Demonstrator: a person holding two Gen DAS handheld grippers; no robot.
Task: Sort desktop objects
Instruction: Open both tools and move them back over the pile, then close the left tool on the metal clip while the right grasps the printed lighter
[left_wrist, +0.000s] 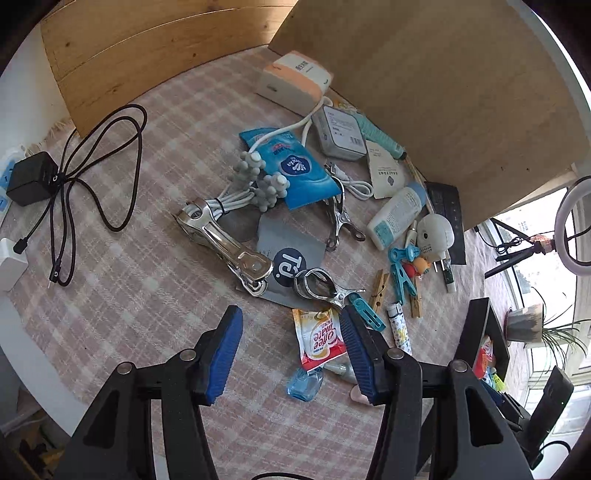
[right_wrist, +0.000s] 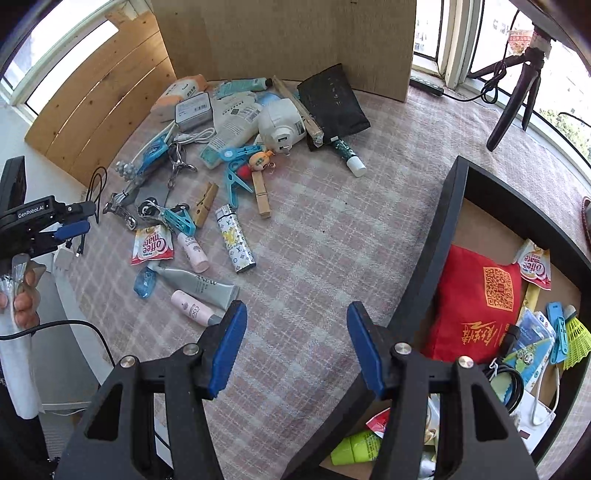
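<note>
Many small objects lie in a pile on the checked cloth (left_wrist: 147, 288). My left gripper (left_wrist: 291, 350) is open and empty, hovering above a Coffee-mate sachet (left_wrist: 320, 339), which also shows in the right wrist view (right_wrist: 153, 244). Metal clips (left_wrist: 225, 243) and a blue tissue pack (left_wrist: 295, 166) lie beyond it. My right gripper (right_wrist: 295, 343) is open and empty above bare cloth, beside the black box (right_wrist: 436, 258). The left gripper also shows at the left edge of the right wrist view (right_wrist: 72, 229).
The black box holds a red pouch (right_wrist: 476, 306), another sachet (right_wrist: 535, 267) and several small items. A patterned lighter (right_wrist: 236, 243), an ANEW tube (right_wrist: 199, 286), pink bottles (right_wrist: 192, 308), clothespins (right_wrist: 260, 192), a black pouch (right_wrist: 332, 103). Wooden boards (left_wrist: 424, 92) stand behind. Black cable (left_wrist: 99, 173) at left.
</note>
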